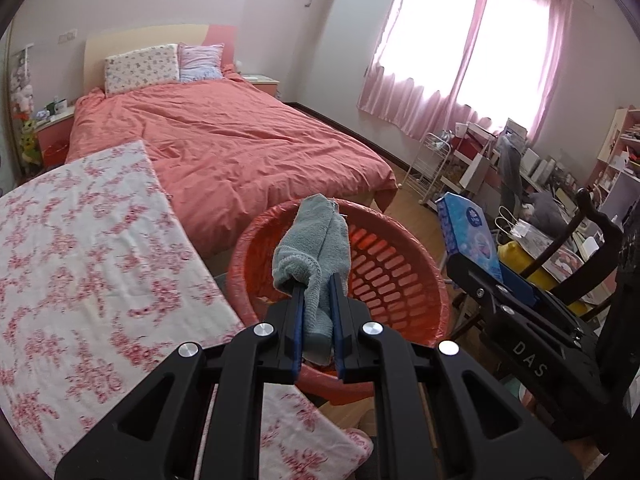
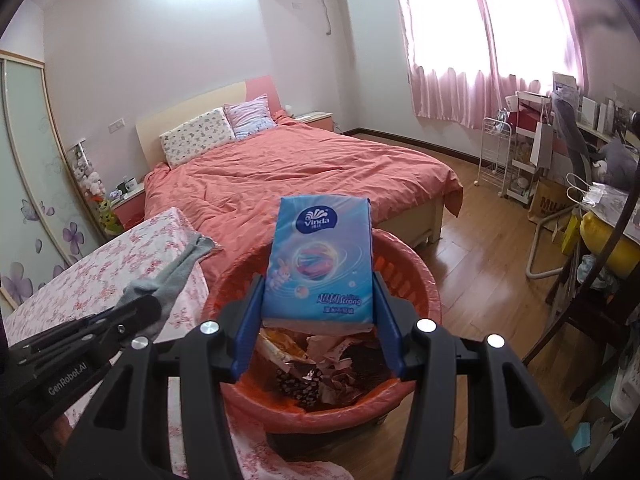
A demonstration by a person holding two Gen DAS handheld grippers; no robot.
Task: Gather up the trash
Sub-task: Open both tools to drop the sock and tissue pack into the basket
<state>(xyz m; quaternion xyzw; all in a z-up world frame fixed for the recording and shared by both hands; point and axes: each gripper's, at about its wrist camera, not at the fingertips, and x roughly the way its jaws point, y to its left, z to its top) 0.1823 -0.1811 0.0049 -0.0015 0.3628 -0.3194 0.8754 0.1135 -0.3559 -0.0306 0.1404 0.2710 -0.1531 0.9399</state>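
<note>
My left gripper [image 1: 317, 280] is shut on a grey sock [image 1: 316, 240] and holds it above the red trash basket [image 1: 400, 276]. The sock also shows in the right wrist view [image 2: 176, 276], at the basket's left rim. My right gripper [image 2: 318, 280] is shut on a blue Vinda tissue pack [image 2: 318, 256] and holds it over the same red basket [image 2: 416, 280]. The pack also shows in the left wrist view [image 1: 468, 236]. Crumpled wrappers and paper [image 2: 316, 364] lie in the basket.
A surface with a pink-flowered white cloth [image 1: 80, 264] stands left of the basket. A bed with a coral cover [image 1: 224, 140] lies behind. A cluttered desk, chair and white rack [image 2: 520, 160] stand on the right, on the wooden floor [image 2: 480, 248].
</note>
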